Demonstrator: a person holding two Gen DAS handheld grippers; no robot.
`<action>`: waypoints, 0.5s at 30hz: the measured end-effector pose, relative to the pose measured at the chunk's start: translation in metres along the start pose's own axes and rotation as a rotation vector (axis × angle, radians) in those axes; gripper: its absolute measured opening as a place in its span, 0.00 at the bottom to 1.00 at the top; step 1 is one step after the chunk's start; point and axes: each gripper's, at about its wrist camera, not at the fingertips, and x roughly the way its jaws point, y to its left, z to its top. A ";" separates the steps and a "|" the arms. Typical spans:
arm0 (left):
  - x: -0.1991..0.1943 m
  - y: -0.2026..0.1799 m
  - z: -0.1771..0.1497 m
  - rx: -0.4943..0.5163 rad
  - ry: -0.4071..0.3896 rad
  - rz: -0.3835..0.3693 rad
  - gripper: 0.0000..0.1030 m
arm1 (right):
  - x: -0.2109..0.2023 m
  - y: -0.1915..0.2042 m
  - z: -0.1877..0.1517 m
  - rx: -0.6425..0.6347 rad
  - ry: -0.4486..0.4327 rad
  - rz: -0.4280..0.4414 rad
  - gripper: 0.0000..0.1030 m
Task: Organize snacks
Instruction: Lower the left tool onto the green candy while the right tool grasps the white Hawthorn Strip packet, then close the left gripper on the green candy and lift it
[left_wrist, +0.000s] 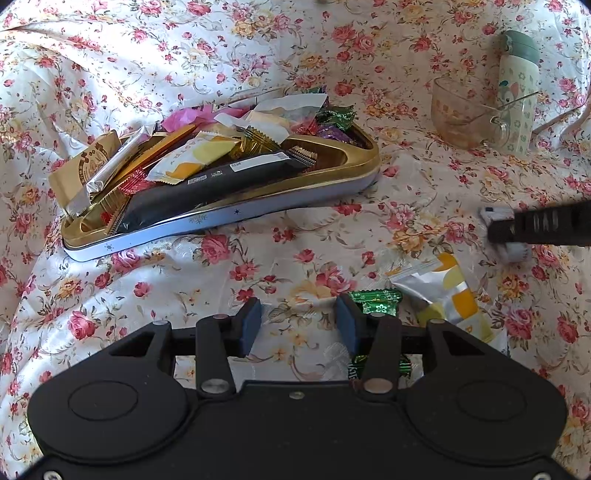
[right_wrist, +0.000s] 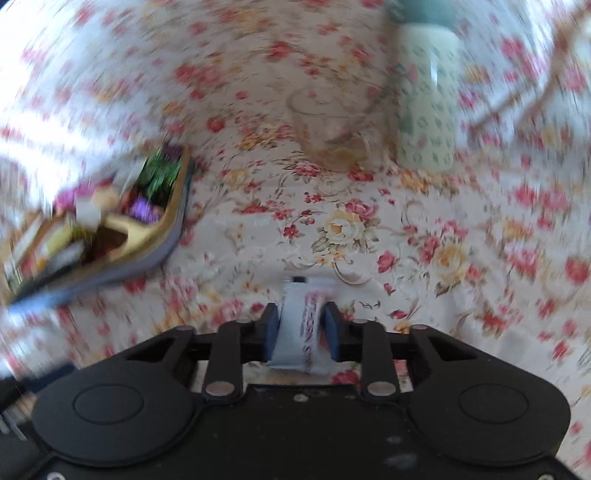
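A gold and white snack tin (left_wrist: 332, 181) piled with wrapped snacks lies on the floral cloth at centre left; it shows blurred at the left of the right wrist view (right_wrist: 166, 236). My left gripper (left_wrist: 299, 321) is open and empty, low over the cloth. A green wrapped candy (left_wrist: 376, 301) lies just by its right finger, and a silver and yellow packet (left_wrist: 447, 291) lies to the right. My right gripper (right_wrist: 301, 326) is shut on a small white snack packet (right_wrist: 299, 332). It also shows at the right edge of the left wrist view (left_wrist: 498, 229).
A glass cup (left_wrist: 461, 114) with a spoon and a green-capped floral bottle (left_wrist: 517, 92) stand at the back right. They show in the right wrist view, cup (right_wrist: 328, 129) and bottle (right_wrist: 424, 103). The flowered cloth (left_wrist: 258, 269) is creased.
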 end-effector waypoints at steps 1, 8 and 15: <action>0.000 0.001 0.000 0.001 0.002 -0.004 0.53 | -0.002 0.002 -0.005 -0.040 -0.016 -0.015 0.24; 0.001 0.003 0.003 -0.003 0.026 -0.017 0.53 | -0.027 -0.016 -0.033 -0.079 -0.077 0.018 0.23; 0.003 0.003 0.007 -0.007 0.053 -0.022 0.53 | -0.035 -0.039 -0.053 -0.087 -0.157 0.022 0.23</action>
